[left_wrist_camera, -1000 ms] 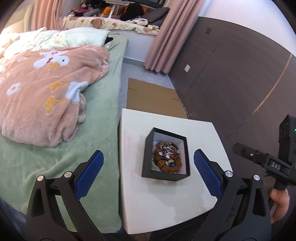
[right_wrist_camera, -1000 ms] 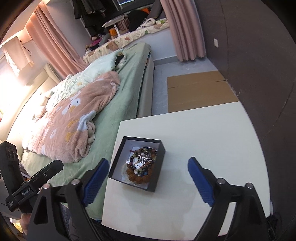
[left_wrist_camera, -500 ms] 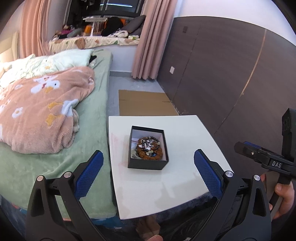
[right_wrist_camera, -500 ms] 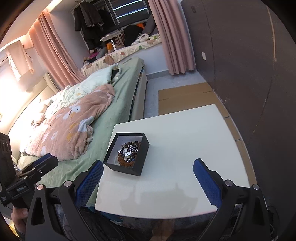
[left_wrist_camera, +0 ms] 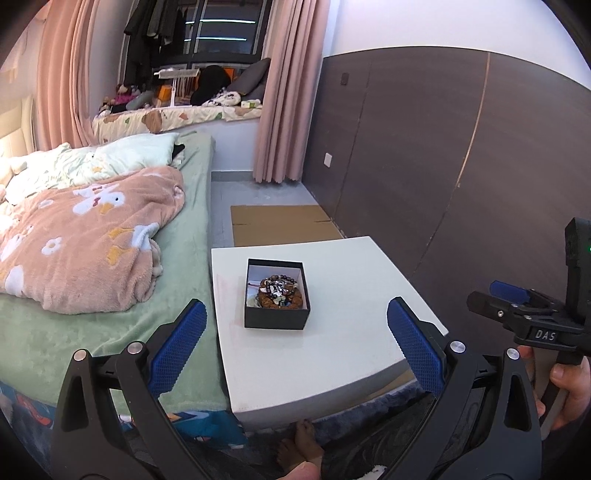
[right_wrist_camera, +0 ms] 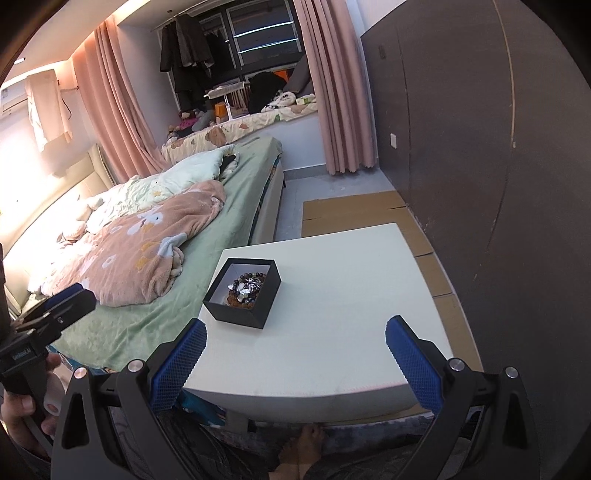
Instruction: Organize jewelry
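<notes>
Your left gripper (left_wrist_camera: 295, 343) and right gripper (right_wrist_camera: 295, 354) both gape wide, empty — the jewelry box (left_wrist_camera: 276, 295) lies at twelve o'clock, nearer your left.

We have drawn both grippers back and up from the white table (left_wrist_camera: 332, 354) over the last second; a second ago the black box (left_wrist_camera: 276, 319) sat large between the pads of the left gripper (left_wrist_camera: 293, 347), and now it lies smaller and farther ahead, well apart from the fingertips; the near edge of the table, cut off before, now shows in full in both views; from the right gripper (right_wrist_camera: 295, 354) the box (right_wrist_camera: 242, 306) has slid from between the pads to up and left of them; the views have tilted upward, so the window (right_wrist_camera: 258, 33) and hanging clothes (right_wrist_camera: 186, 55) have come into sight; a bare foot (left_wrist_camera: 304, 441) now shows below the table edge.
</notes>
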### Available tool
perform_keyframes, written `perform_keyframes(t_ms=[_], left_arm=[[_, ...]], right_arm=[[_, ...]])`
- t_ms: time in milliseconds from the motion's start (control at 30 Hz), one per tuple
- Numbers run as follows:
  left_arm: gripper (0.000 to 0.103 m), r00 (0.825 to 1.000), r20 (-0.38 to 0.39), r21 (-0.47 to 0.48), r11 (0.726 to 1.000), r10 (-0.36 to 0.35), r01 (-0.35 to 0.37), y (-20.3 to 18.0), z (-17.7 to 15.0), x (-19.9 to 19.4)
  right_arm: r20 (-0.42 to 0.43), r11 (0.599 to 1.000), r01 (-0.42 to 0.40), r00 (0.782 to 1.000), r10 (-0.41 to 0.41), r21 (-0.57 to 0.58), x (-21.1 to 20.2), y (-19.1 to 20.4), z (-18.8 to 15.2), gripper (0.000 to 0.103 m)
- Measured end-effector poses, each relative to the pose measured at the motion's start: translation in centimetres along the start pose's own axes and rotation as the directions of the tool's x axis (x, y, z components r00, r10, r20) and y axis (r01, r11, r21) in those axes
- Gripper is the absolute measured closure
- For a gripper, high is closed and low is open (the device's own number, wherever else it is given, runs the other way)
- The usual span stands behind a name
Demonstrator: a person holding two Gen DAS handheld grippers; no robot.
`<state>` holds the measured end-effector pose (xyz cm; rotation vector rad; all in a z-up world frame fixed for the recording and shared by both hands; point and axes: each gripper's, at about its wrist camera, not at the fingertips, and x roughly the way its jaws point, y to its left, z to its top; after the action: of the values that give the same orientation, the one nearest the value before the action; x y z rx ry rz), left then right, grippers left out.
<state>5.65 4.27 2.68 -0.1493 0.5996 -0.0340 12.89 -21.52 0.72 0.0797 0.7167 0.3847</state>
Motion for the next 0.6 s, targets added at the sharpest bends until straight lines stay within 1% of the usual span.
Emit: perform_keyframes(t_ms=[300, 400, 500, 600], left_arm=[[0.005, 0.999, 0.039, 0.02, 1.0, -0.007, 0.007, -0.9, -1.9, -3.9], [0.005, 0.999, 0.046, 0.022, 1.0, 0.013, -0.014, -0.9, -2.3, -4.7], [0.005, 0.999, 0.049, 0.019, 1.0, 0.016, -0.017, -0.5, -2.8, -5.2], [0.005, 0.998, 0.063, 0.011, 1.0, 0.015, -0.016, -0.2, -3.1, -5.7]], right_arm=[[0.031, 1.0, -0.004, 1.0, 0.004, -0.015, -3.3, 0.4, -2.2, 0.008], [0.038, 1.0, -0.011, 0.999, 0.012, -0.013, -4.0, 0.8, -2.9, 0.008], [0.045, 1.0, -0.001, 0.999, 0.002, -0.007, -4.4, 1.1, -3.8, 0.008], [0.044, 1.0, -0.011, 0.999, 0.011, -0.006, -4.5, 1.5, -4.4, 0.008]])
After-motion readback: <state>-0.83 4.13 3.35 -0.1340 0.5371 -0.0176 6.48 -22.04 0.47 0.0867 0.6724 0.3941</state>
